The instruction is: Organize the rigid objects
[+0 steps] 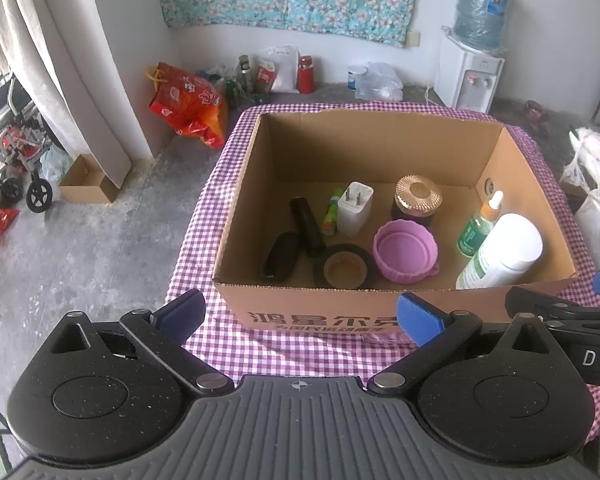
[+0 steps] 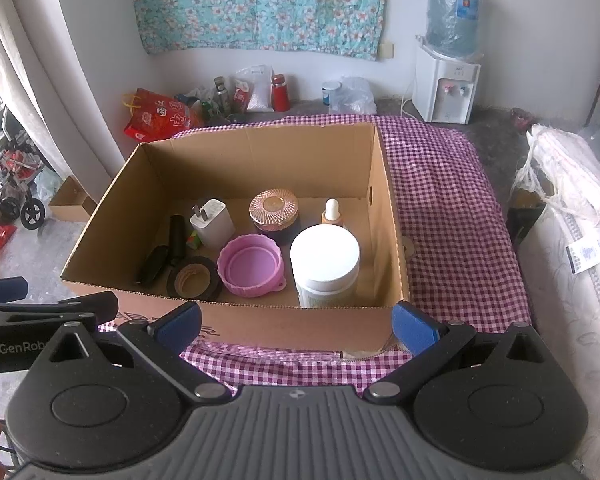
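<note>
Sorting looks complete: all items visible sit in cardboard box (image 2: 384,216) on checked cloth (image 2: 452,200)
Contents: white bottle (image 2: 325,264), pink lid (image 2: 250,265), tape roll (image 2: 194,278), charger (image 2: 212,222); left gripper (image 1: 300,314) and right gripper (image 2: 296,324) spread apart, empty, before box

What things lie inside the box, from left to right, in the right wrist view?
Black case → tape roll → pink lid → white bottle. These lie along the near wall of the cardboard box.

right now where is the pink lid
The pink lid lies open side up inside the cardboard box near its front wall, between the tape roll and the white bottle.
</note>
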The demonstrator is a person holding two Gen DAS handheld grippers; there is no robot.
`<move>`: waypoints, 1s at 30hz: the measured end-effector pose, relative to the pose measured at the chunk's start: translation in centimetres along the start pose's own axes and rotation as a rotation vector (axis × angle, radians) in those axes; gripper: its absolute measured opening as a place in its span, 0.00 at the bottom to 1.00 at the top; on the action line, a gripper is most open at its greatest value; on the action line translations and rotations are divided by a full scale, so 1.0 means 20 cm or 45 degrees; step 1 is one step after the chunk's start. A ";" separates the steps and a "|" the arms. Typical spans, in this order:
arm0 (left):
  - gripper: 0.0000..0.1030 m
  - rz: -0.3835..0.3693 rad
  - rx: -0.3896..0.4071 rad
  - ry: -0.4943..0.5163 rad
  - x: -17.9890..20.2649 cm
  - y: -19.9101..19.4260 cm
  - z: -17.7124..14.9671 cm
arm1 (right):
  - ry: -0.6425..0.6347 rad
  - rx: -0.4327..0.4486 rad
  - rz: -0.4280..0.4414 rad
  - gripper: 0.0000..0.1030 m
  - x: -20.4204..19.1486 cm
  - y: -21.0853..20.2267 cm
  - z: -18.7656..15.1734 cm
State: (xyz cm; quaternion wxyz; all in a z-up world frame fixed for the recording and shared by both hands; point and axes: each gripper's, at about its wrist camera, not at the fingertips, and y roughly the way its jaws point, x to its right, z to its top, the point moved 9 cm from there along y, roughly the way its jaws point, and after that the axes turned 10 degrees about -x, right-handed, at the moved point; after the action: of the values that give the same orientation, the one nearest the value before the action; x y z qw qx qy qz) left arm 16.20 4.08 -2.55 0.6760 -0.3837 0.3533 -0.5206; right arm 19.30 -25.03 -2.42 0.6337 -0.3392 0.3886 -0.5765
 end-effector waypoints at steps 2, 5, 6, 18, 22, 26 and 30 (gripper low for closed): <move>0.99 0.002 -0.002 -0.002 0.01 0.00 0.00 | 0.001 -0.002 -0.002 1.00 0.00 0.00 0.00; 0.99 0.006 -0.003 -0.006 0.02 0.00 0.00 | 0.002 -0.004 -0.002 1.00 0.00 0.00 0.00; 0.99 0.006 -0.003 -0.007 0.02 0.00 0.00 | 0.002 -0.004 -0.002 1.00 0.00 0.00 0.00; 0.99 0.007 -0.005 -0.011 0.03 0.00 0.00 | 0.007 -0.002 -0.007 1.00 0.00 0.01 0.00; 0.99 0.007 -0.006 -0.012 0.04 0.00 0.00 | 0.010 -0.002 -0.011 1.00 0.00 0.01 0.00; 0.99 0.009 -0.010 -0.017 0.05 0.00 -0.01 | 0.007 -0.003 -0.017 1.00 0.00 0.01 0.00; 0.99 0.011 -0.010 -0.018 0.06 0.00 -0.01 | 0.006 -0.003 -0.018 1.00 0.00 0.01 -0.01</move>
State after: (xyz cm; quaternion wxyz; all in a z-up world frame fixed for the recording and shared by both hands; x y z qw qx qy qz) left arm 16.22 2.87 -2.79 0.6793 -0.3884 0.3523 -0.5135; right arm 19.30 -25.06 -2.64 0.6284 -0.3412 0.3883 -0.5813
